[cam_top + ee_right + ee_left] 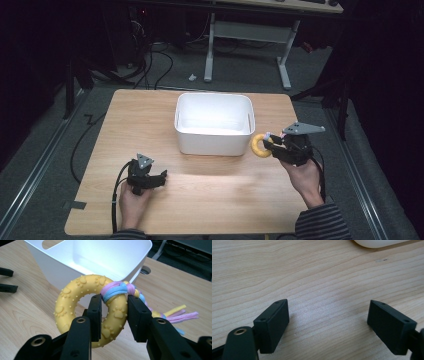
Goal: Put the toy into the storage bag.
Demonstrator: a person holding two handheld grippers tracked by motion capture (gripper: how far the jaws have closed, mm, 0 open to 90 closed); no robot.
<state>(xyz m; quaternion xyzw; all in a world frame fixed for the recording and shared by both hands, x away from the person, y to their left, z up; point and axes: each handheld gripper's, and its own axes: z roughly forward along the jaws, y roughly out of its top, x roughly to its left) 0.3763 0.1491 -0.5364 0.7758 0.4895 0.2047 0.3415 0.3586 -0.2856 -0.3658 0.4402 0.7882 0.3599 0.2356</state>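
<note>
A yellow rubber ring toy [75, 300] with paw prints and a pink, blue and yellow rope tail [175, 313] hangs in my right gripper [114, 315], whose jaws are shut on the ring just below the rope knot. In the high view the ring toy [259, 145] sits lifted off the table beside the right wall of the white bin [181, 130], with the right gripper [272, 144] behind it. My left gripper [162, 176] rests low at the front left of the table. Its jaws stand open in the left gripper view [328, 320] over bare wood.
The white bin [50, 267] is empty, with a handle slot in its wall. The wooden table [225, 195] has free room in front of the bin. Beyond the far edge lie cables and a desk frame [285, 65] on the floor.
</note>
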